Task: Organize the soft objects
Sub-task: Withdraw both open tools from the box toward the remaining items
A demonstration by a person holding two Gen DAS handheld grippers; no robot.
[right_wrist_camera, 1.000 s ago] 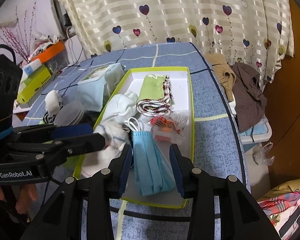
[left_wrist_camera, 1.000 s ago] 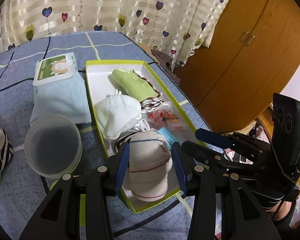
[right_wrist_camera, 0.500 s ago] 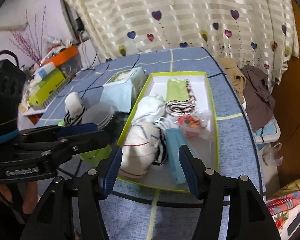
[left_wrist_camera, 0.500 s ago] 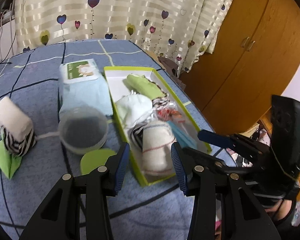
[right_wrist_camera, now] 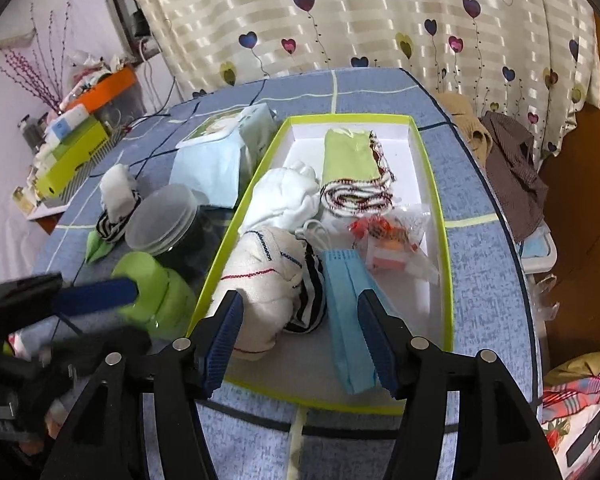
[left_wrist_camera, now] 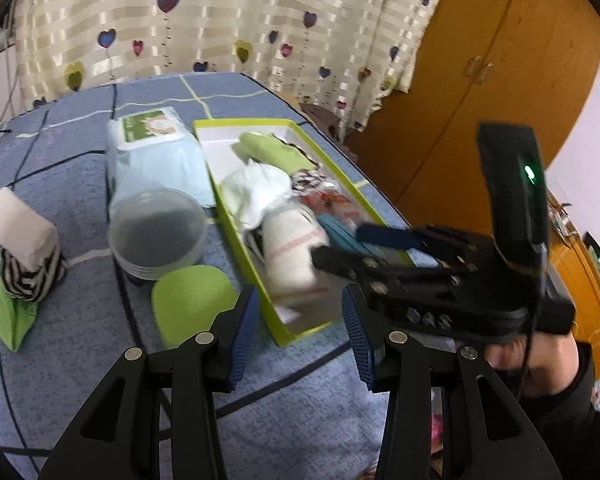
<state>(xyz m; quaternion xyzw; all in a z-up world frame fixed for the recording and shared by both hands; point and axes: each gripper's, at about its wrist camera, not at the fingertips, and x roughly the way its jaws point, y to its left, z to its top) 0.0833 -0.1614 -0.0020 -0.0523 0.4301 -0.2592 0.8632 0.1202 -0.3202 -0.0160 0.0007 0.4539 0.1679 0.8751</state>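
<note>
A green-rimmed white box (right_wrist_camera: 446,248) (left_wrist_camera: 332,168) holds soft things: a green folded cloth (right_wrist_camera: 350,156), a white cloth (right_wrist_camera: 284,196), a rolled cream sock (right_wrist_camera: 266,280) (left_wrist_camera: 290,252), a blue face mask (right_wrist_camera: 346,308) and a small plastic packet (right_wrist_camera: 392,246). A white and striped sock roll (left_wrist_camera: 20,240) (right_wrist_camera: 118,196) lies outside the box on the left. My left gripper (left_wrist_camera: 298,338) is open and empty, above the box's near end. My right gripper (right_wrist_camera: 302,344) is open and empty over the near edge of the box, around no object.
A wet-wipes pack (left_wrist_camera: 156,156) lies left of the box. A clear round tub (left_wrist_camera: 156,232) and its green lid (left_wrist_camera: 194,300) sit in front of it. A green scrap (left_wrist_camera: 8,316) lies at the left. Clothes (right_wrist_camera: 512,168) hang past the table's right edge.
Both grippers have pulled back from the box and opened wider. The cream sock and the blue mask, earlier between the fingers, now lie loose in the box.
</note>
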